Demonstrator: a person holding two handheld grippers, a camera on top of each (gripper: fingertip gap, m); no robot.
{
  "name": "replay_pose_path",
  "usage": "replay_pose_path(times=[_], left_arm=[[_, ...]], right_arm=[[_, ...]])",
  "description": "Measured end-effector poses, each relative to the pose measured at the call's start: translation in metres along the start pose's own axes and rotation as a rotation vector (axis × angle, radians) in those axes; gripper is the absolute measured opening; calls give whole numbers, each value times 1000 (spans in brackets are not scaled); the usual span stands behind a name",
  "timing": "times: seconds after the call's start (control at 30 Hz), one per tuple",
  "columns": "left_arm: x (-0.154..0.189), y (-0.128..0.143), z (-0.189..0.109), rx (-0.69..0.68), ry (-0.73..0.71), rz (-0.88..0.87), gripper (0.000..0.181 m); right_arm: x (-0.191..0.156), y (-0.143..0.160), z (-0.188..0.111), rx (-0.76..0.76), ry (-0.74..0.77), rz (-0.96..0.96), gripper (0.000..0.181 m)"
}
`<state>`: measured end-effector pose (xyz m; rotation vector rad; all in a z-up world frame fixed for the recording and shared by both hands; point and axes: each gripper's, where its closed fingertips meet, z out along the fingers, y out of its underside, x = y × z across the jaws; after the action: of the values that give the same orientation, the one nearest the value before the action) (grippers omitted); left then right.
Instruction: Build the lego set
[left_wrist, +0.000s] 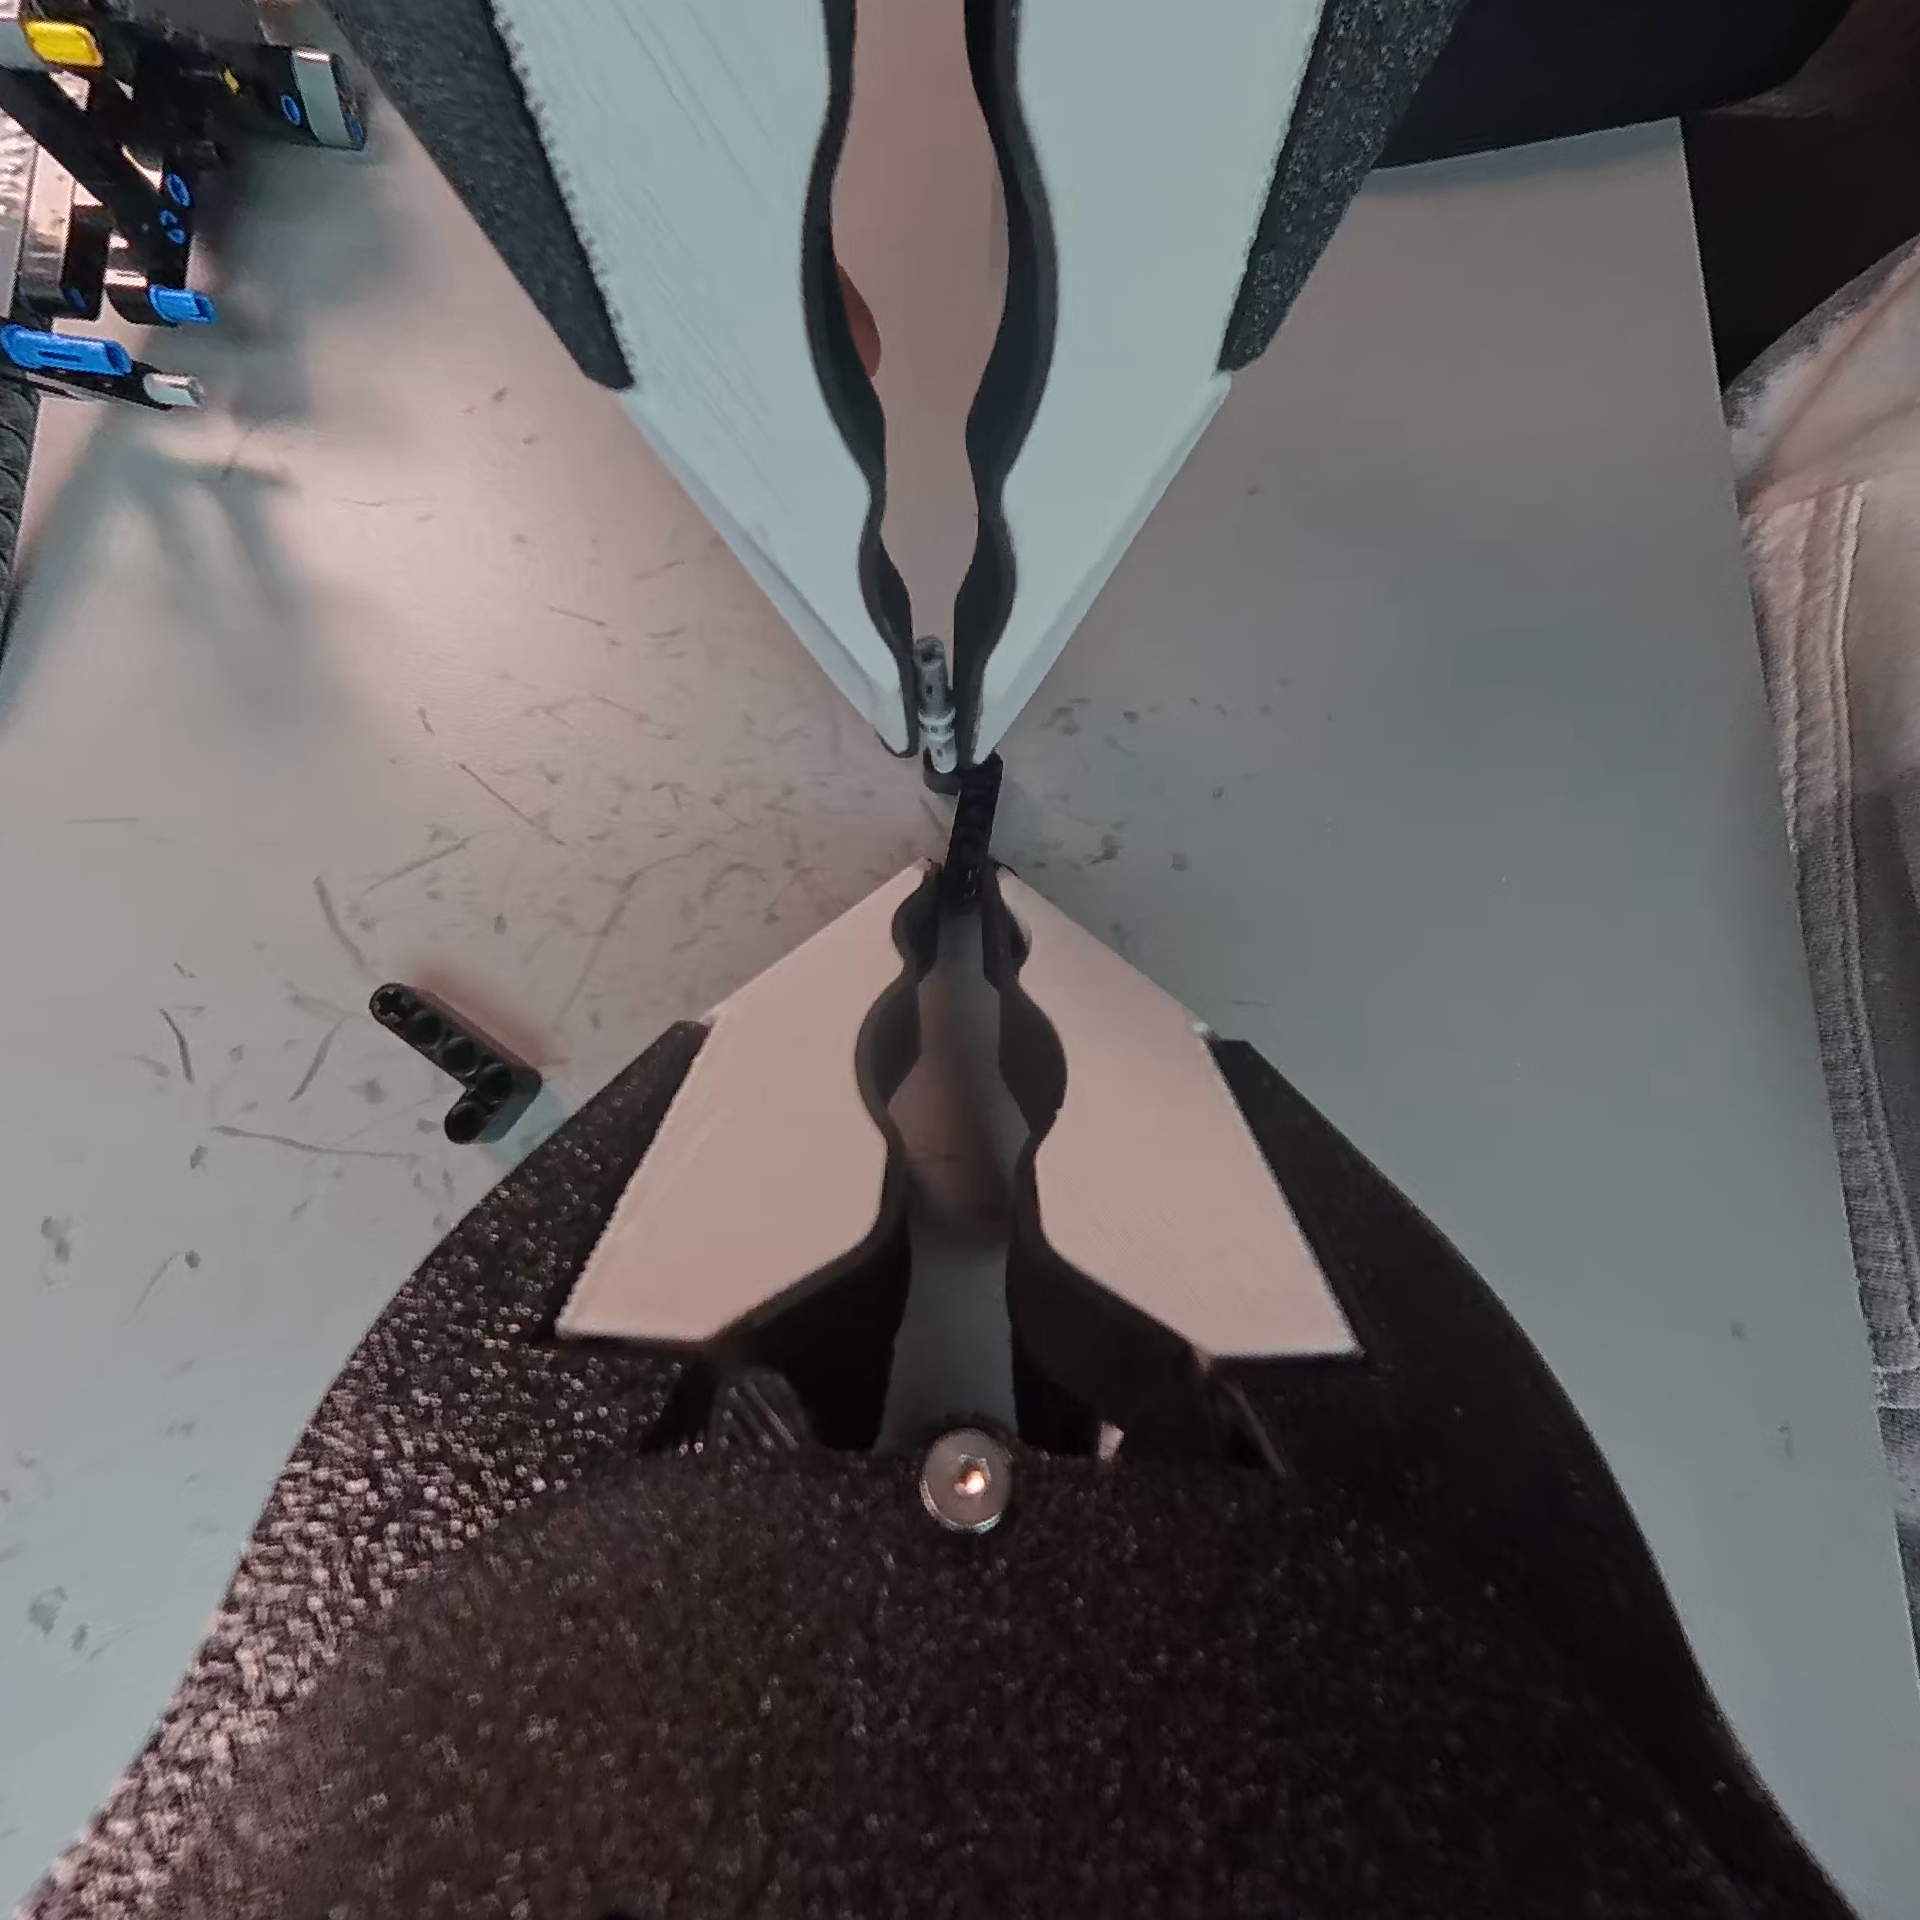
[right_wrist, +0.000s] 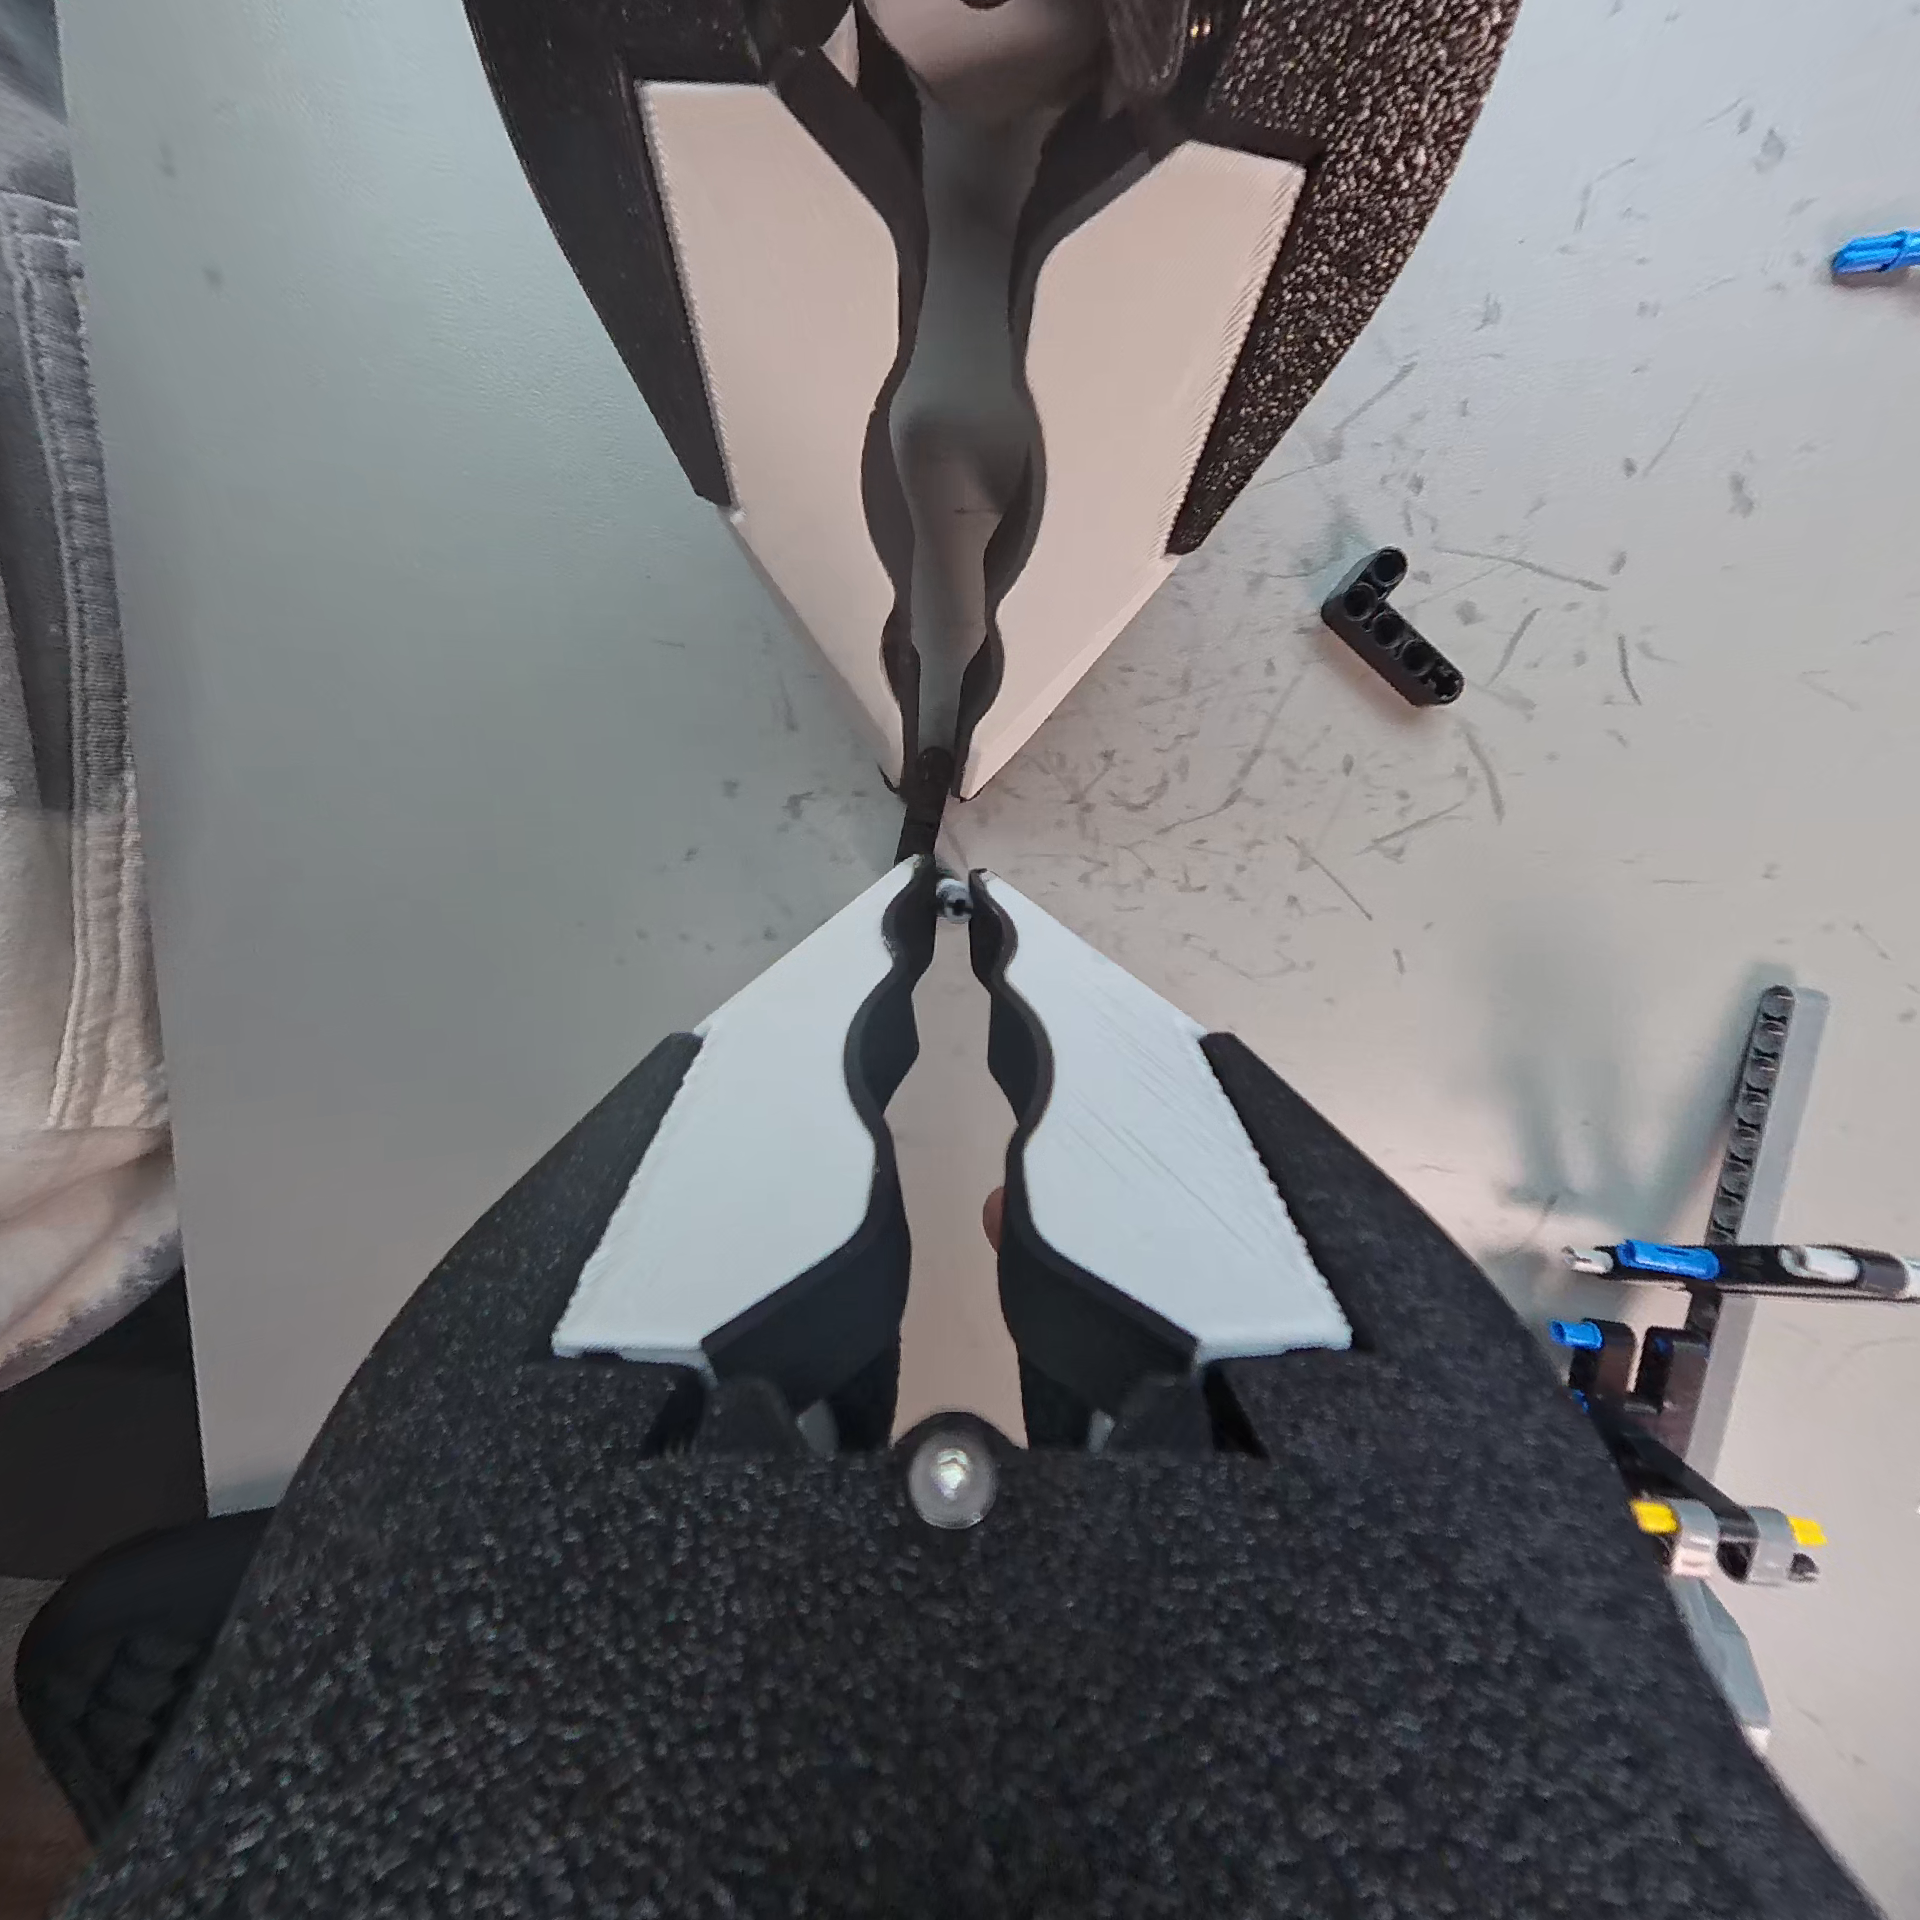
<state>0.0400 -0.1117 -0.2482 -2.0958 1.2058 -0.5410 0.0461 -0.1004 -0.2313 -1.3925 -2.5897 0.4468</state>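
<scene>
My left gripper (left_wrist: 961, 883) is shut on a thin black beam (left_wrist: 971, 821), seen edge-on and sticking out past its pink fingertips. My right gripper (left_wrist: 935, 732) comes in from the top, tip to tip with it, shut on a small grey pin (left_wrist: 932, 696). The pin's end touches the beam's far end. In the right wrist view, my right gripper (right_wrist: 948, 885) holds the grey pin (right_wrist: 951, 896) against the black beam (right_wrist: 923, 805), which is held by my left gripper (right_wrist: 930, 774). Both are just above the grey table (left_wrist: 312, 675).
A black L-shaped beam (left_wrist: 457, 1060) lies loose on the scratched table, also in the right wrist view (right_wrist: 1392, 629). The partial black, grey and blue build (left_wrist: 156, 156) (right_wrist: 1714, 1351) lies to one side. A loose blue pin (right_wrist: 1875, 255) lies farther off. A person's clothing (left_wrist: 1829, 727) lies past the table edge.
</scene>
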Motion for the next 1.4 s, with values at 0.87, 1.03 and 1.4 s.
replay_pose_path(times=[0.87, 1.03, 1.4], left_arm=[[2, -54, -38, 356, 73, -103, 12], [10, -42, -29, 261, 80, -38, 6], [16, -31, -22, 182, 93, -1, 6]], right_arm=[[3, -49, -62, 1045, -91, 432, 7], [-9, -37, -46, 768, 9, 188, 7], [-16, -31, -34, 368, 112, -153, 8]])
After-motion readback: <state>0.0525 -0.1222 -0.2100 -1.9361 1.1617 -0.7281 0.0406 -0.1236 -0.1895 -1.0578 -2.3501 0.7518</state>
